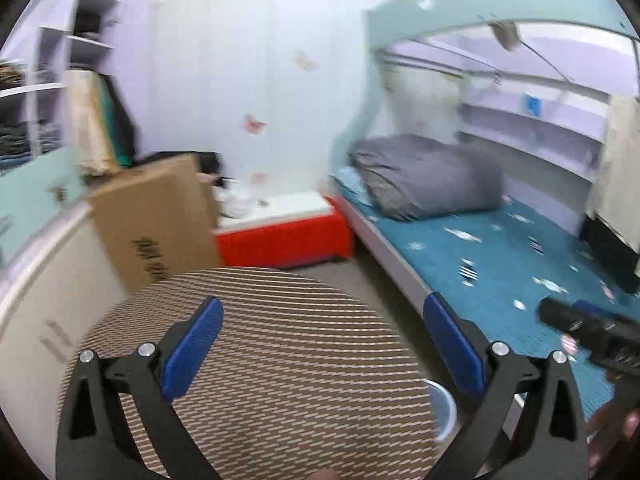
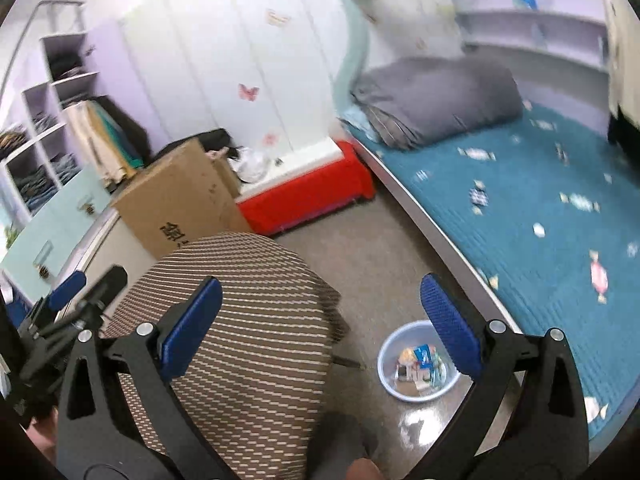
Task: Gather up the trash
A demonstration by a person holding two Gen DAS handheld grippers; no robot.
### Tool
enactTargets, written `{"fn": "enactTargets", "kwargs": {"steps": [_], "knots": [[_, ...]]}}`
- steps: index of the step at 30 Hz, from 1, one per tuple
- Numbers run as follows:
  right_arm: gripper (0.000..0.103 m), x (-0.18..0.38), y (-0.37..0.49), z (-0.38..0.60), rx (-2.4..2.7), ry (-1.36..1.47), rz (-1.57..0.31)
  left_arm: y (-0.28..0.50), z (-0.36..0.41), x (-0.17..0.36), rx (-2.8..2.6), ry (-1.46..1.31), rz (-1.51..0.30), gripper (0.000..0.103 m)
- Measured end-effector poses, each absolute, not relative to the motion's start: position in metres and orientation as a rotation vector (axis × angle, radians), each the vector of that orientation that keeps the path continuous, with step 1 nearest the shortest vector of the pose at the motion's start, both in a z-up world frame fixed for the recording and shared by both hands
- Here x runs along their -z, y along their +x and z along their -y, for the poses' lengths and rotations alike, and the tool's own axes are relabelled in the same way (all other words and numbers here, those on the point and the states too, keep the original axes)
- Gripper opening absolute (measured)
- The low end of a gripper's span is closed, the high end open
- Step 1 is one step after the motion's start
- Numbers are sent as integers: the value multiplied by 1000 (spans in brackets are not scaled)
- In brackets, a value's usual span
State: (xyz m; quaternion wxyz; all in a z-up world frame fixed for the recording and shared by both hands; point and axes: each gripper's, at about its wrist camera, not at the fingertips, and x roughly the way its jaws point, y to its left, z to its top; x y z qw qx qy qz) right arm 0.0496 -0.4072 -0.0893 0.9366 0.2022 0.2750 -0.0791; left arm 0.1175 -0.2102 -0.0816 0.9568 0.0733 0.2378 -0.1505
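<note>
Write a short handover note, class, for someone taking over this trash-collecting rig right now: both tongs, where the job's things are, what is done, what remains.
Left tongs: open, holding nothing.
Right tongs: open, holding nothing.
Round pale blue plastic basin: on the floor between the striped woven round table and the teal patterned bed.
Done: crumpled wrappers and packets lie in the basin.
Left: no loose trash shows on the table or the visible floor; check the rest of the room.

Both wrist views look forward and slightly down from above a round striped worktop (image 1: pixel 260 360), toward the white wall. They share the cardboard box (image 2: pixel 180 196), red bench (image 2: pixel 308 196) and bed (image 1: pixel 500 260). The right view sits further right, showing the floor basin (image 2: pixel 416 364).
</note>
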Motion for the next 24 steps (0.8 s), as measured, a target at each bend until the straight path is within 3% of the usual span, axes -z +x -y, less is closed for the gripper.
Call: {"fn": "enactTargets", "kwargs": {"steps": [8, 24], "knots": [[97, 30, 43, 313, 142, 237, -480, 82, 127, 41, 153, 134, -415, 98], [97, -14, 27, 245, 142, 107, -370, 41, 48, 9, 65, 48, -364, 98]]}}
